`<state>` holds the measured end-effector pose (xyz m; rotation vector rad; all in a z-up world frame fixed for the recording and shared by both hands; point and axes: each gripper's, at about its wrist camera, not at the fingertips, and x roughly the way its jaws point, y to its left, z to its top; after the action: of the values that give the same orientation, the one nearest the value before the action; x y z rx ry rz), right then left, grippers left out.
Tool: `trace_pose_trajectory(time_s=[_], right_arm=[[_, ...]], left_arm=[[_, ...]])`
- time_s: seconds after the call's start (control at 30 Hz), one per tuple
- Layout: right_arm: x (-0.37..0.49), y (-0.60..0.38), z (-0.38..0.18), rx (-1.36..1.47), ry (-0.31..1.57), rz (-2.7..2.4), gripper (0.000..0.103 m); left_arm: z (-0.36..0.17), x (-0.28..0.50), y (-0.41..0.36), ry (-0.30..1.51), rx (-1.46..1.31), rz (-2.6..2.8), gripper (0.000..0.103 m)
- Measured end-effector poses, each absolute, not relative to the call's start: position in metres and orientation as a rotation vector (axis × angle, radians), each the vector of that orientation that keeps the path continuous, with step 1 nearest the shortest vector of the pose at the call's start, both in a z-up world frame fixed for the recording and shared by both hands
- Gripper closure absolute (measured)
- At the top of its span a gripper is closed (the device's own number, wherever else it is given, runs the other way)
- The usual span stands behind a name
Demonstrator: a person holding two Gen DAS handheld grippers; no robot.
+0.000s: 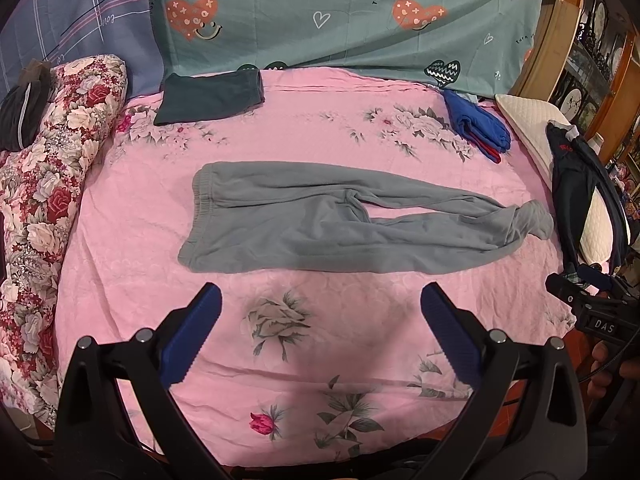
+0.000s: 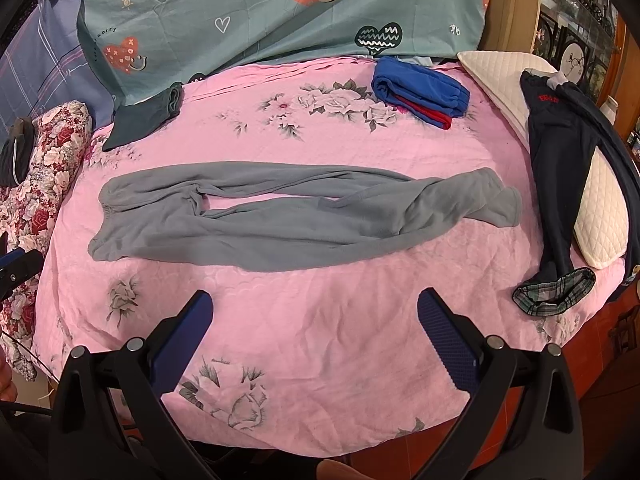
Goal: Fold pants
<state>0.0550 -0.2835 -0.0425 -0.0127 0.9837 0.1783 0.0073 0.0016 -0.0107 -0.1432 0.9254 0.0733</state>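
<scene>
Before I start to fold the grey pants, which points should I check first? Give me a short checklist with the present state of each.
1. Grey pants lie flat on the pink sheet: ok.
2. Legs straight and apart: not ok, the cuffs overlap and bunch.
3. Left gripper open, holding nothing: ok.
4. Right gripper open, holding nothing: ok.
5. Blue folded clothes clear of the pants: ok.
6. Waistband unfolded: ok.

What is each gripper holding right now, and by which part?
Nothing. The left gripper and right gripper are both open above the pink sheet, short of the grey pants, which lie flat and untouched.
</scene>
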Motion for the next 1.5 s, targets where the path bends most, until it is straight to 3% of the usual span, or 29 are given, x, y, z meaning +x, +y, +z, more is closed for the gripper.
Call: trace_pose_trajectory(time_s=[1.5], right_arm=[[0.0573, -0.285, -0.049, -0.013, 0.995, 0.173, 0.001]], left_arm=[[-0.0143, 0.0097, -0.0032, 0.935, -0.141, 0.066, 0.002]])
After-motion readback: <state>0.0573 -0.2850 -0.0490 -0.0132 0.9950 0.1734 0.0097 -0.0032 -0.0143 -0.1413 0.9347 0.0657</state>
